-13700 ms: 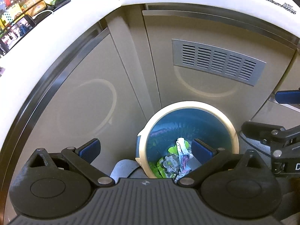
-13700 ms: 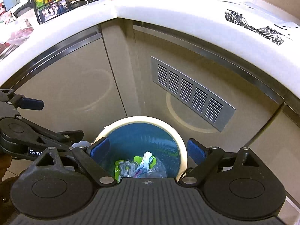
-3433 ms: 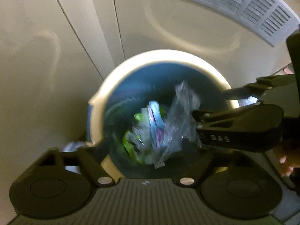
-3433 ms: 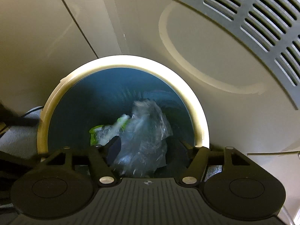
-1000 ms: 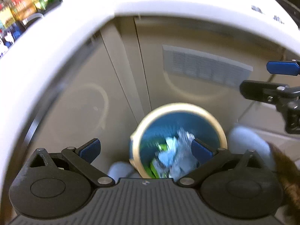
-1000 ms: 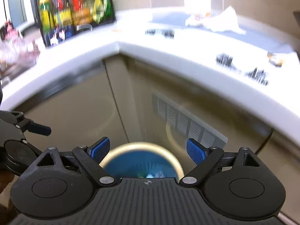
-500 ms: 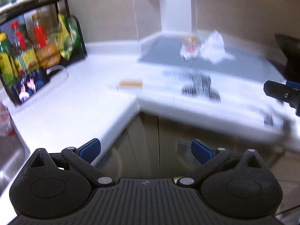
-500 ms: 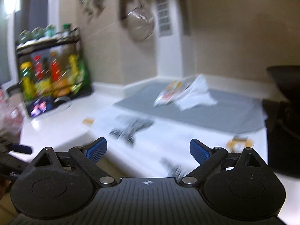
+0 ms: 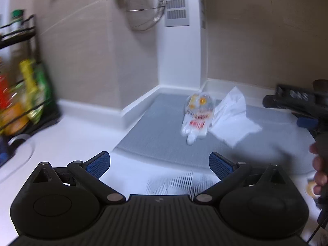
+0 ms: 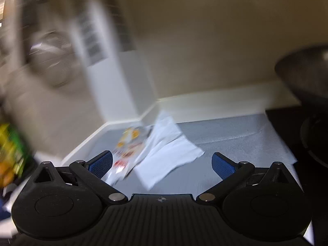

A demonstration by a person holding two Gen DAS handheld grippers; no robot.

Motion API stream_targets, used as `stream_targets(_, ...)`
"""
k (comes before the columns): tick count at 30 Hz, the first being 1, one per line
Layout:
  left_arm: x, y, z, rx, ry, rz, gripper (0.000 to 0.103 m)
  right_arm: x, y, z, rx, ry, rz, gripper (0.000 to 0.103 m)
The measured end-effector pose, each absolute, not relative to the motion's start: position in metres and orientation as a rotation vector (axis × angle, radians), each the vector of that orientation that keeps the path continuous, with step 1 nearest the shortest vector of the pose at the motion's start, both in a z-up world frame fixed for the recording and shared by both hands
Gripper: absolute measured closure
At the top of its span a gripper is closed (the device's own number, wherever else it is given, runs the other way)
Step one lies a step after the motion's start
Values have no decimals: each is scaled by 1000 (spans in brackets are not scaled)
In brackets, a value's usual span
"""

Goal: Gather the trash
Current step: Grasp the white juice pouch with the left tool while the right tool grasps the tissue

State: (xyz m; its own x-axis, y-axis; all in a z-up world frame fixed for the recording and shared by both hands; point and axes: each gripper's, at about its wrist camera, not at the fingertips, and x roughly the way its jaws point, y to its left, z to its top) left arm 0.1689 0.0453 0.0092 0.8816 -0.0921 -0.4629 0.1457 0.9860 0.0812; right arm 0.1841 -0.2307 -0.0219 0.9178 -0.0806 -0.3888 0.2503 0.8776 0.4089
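Observation:
A printed plastic wrapper (image 9: 196, 116) with red and orange marks lies on a grey mat (image 9: 160, 127) in the counter corner, beside a white paper napkin (image 9: 233, 116). My left gripper (image 9: 160, 165) hovers open over the white counter, short of the mat, nothing between its fingers. In the right wrist view the wrapper (image 10: 127, 149) and napkin (image 10: 166, 155) lie just ahead of my right gripper (image 10: 162, 164), whose jaws are opening wide with nothing pressed between the pads. The right gripper (image 9: 303, 106) and a hand also show at the left view's right edge. The picture is blurred.
A black rack of bottles and packets (image 9: 22, 94) stands at the left on the white counter (image 9: 67, 135). A metal strainer (image 9: 143, 8) hangs on the tiled wall beside a white vented column (image 9: 180, 41). A dark pan (image 10: 305, 75) and stove sit at the right.
Both grippers rose from above the blue bin by the cabinet to counter height and moved in toward the corner mat. The wrapper and napkin now look larger and closer.

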Motion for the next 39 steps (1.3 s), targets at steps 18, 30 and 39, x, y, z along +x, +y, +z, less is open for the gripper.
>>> stream_targets(18, 353, -16, -48, 107, 703, -351, 0, 356, -227, -81, 322, 587, -291, 51)
stream_targets(30, 361, -13, -52, 47, 762, -288, 45, 298, -259, -88, 455, 534, -305, 96)
stream_targets(39, 285, 15, -12, 6, 647, -294, 45, 235, -240, -58, 478, 439, -189, 97)
